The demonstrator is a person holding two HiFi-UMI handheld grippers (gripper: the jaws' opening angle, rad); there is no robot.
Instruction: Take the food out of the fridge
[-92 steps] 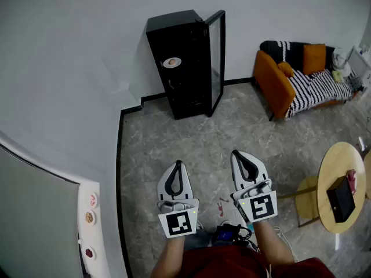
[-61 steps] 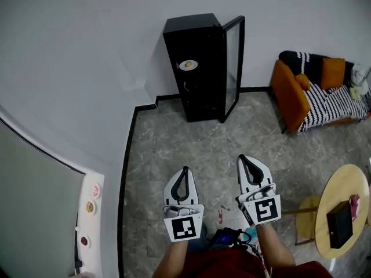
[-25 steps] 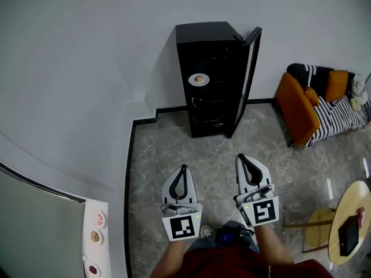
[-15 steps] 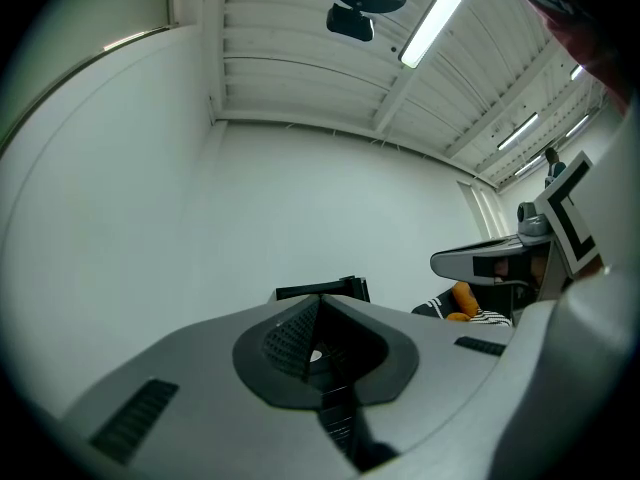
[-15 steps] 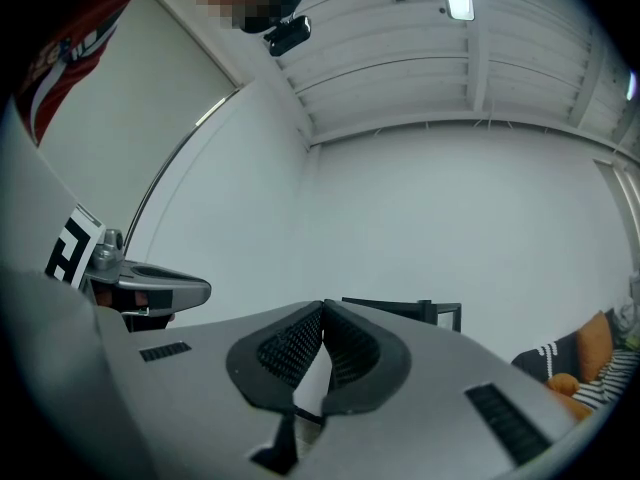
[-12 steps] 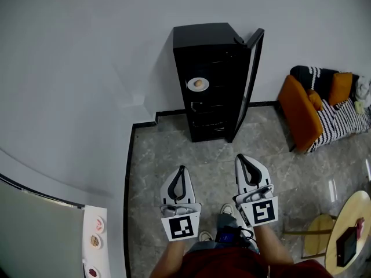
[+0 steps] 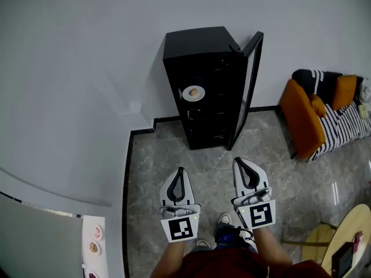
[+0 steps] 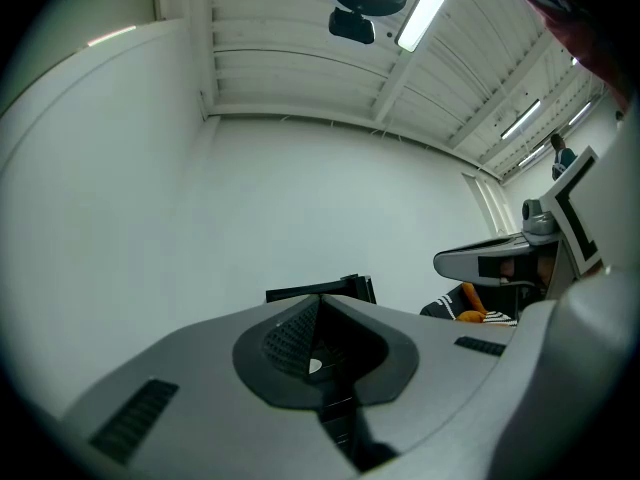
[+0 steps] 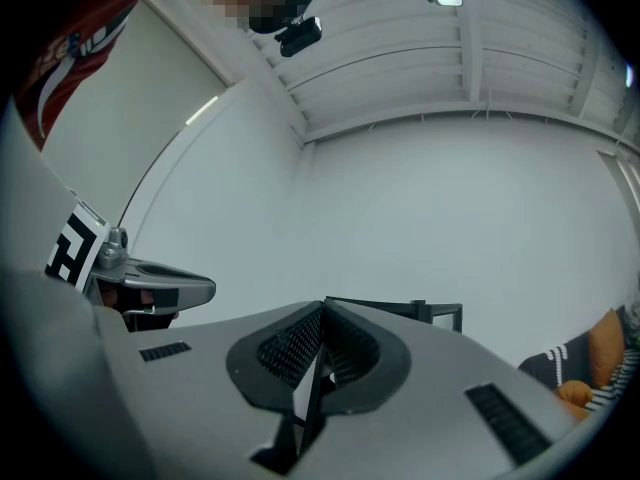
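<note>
Facing fridge (image 7: 203,45), left tool (image 7: 180,171), right tool (image 7: 237,161) closed

Counted: one fridge (image 7: 200,86); one plate of food (image 7: 193,93) on a shelf inside the fridge; one sofa (image 7: 304,123) right of the fridge, bearing two orange cushions (image 7: 346,88); one round table (image 7: 356,227) farther right of the fridge; two grippers before the fridge, namely left gripper (image 7: 181,169) and right gripper (image 7: 237,160).

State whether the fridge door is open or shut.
Open: the door stands angled out at right; a plate shows inside the fridge.
</note>
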